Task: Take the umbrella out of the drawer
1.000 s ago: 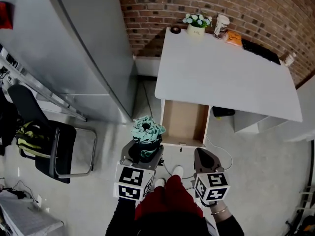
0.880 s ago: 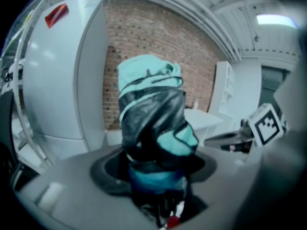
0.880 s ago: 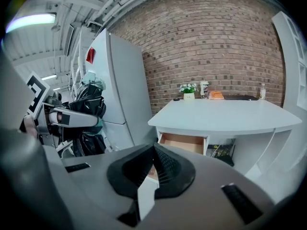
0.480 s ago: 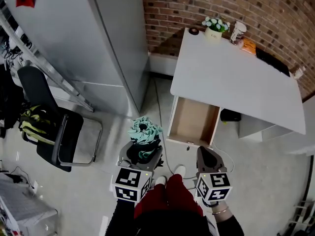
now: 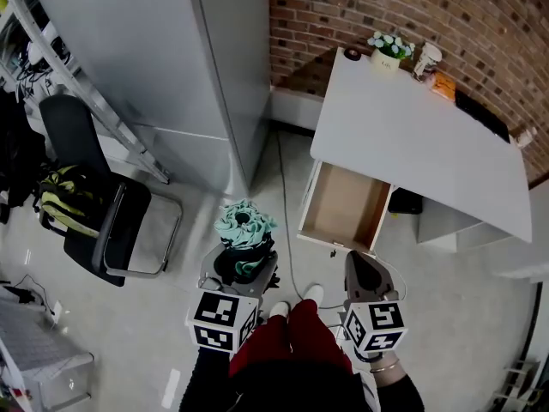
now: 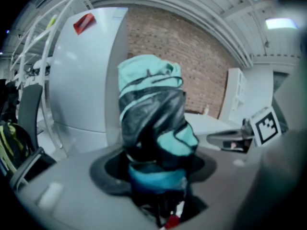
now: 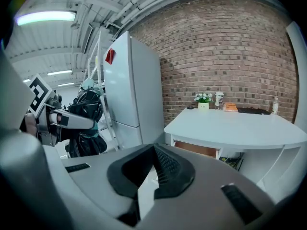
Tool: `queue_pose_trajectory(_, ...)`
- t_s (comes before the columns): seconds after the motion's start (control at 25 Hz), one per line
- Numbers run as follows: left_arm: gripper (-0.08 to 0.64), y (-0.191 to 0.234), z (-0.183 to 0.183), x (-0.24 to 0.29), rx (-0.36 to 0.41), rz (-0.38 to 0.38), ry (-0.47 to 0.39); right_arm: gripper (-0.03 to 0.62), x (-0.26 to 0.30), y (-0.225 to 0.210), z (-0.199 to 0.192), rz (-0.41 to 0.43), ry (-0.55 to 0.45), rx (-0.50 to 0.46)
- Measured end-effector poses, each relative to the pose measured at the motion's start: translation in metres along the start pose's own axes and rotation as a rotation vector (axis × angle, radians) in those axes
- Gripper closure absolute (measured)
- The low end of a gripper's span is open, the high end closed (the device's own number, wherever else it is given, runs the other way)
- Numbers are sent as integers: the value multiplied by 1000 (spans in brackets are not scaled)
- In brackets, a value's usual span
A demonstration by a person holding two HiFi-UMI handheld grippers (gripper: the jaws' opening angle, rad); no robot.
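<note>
Head view
- Left gripper point(image 5: 244, 269): jaws wide, clamped on the folded umbrella point(image 5: 244, 228), which stands up out of them with the teal end on top.
- Umbrella place: out of the drawer point(image 5: 343, 206), over the floor, to its left and clear of it.
- Right gripper point(image 5: 364, 271): narrow and empty, near the drawer front.
- Drawer: open under the desk point(image 5: 412, 136); looks bare inside.
- Risk: a cable point(image 5: 287, 260) runs across the floor by the feet and could catch a step.

Left gripper view
- Grip: the jaws bear on the lower part of the bundle; loose black and teal folds bulge above.
- Risk: the hold seems to be on soft fabric, so a sharp tilt or swing could let the bundle slide or flop over.
- Risk: it is top-heavy, and the folds could work loose and spread.

Right gripper view
- Jaws: pressed together, nothing between them.
- Umbrella: seen at far left in the other gripper, in front of the fridge point(image 7: 132, 85).
- Risk: with the fridge and the chair point(image 5: 94, 221) on that side, a wide sweep left could knock the tall end.
</note>
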State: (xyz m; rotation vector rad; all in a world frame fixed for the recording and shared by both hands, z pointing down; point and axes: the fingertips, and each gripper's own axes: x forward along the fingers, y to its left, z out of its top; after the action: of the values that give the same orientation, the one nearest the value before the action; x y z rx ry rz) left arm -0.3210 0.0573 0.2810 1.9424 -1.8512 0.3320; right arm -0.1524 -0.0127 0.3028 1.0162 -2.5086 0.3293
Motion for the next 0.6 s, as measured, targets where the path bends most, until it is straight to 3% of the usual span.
queue_pose_trajectory(0.6, 273, 21, -24, -33, -33, 27, 16, 594, -11, 53, 2, 93, -21, -60)
